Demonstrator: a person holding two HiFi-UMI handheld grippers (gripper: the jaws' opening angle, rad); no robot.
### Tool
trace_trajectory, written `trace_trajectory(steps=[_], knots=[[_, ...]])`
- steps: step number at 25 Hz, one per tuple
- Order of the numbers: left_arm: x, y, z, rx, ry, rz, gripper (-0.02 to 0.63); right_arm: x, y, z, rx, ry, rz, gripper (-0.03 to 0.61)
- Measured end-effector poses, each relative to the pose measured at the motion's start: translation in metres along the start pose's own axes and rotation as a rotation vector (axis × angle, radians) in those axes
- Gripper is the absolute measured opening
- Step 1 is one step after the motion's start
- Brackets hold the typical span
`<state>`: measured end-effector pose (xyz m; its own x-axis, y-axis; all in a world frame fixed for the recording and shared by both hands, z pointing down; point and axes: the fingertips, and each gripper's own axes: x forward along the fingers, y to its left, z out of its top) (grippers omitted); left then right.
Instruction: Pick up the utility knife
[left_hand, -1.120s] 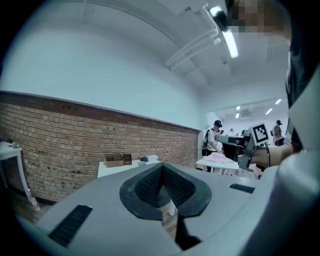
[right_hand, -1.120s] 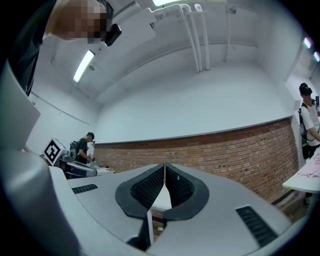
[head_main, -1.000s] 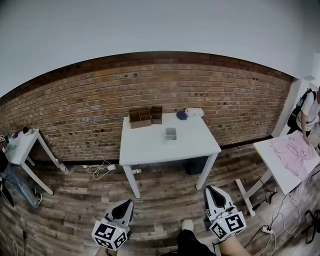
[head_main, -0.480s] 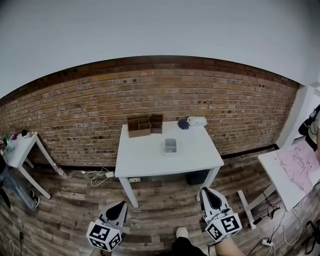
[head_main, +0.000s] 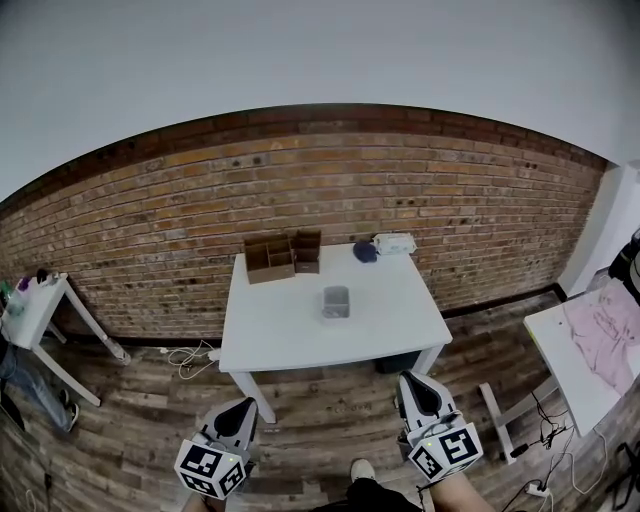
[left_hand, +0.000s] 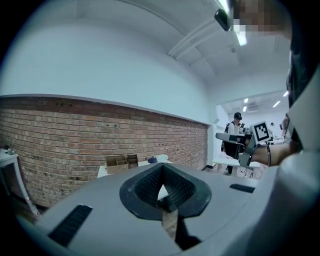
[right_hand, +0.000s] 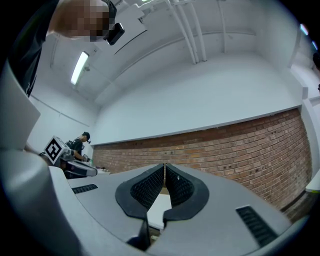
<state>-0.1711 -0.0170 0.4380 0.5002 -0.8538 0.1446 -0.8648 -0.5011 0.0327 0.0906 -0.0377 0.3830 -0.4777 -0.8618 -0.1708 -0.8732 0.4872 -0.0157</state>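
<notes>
Two tongs, low in the head view. Left tongs (head_main: 243, 407) are closed, pads meeting at the tip, nothing between them. Right tongs (head_main: 415, 383) are closed the same way and empty. Each carries one marker cube; the left cube (head_main: 211, 470) and right cube (head_main: 449, 450) show black-and-white square patterns, the only print that can be made out. No brand or label is legible at this range.

One white bench (head_main: 290, 335) stands against the brick wall (head_main: 150, 230), ahead of both tongs and well apart from them. On it:
- Two wooden boxes at the back edge, touching: one lighter compartment box (head_main: 269, 257), one darker box (head_main: 307, 251).
- One small clear-grey container (head_main: 336, 301) near the middle.
- One dark blue round thing (head_main: 365, 251) at the back, just beside one white thing (head_main: 394, 243).

The utility knife cannot be picked out; everything on the bench is too small to tell whether it lies there or sits in the container.

Two more benches: a side bench (head_main: 580, 375) at right with pink cloth (head_main: 605, 335) on it, and a small bench (head_main: 35, 310) at left with a few small things I can't identify. White cables (head_main: 190, 352) lie on the wood floor (head_main: 330, 410) beside the middle bench's left leg. One shoe (head_main: 362, 468) shows between the tongs at the bottom edge.
</notes>
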Motion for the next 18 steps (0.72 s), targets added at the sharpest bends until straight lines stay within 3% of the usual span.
trace_trajectory(steps=[18], knots=[[0.162, 0.008, 0.041, 0.024, 0.018, 0.028, -0.009, 0.1, -0.126, -0.015, 0.017, 0.018, 0.071, -0.002]])
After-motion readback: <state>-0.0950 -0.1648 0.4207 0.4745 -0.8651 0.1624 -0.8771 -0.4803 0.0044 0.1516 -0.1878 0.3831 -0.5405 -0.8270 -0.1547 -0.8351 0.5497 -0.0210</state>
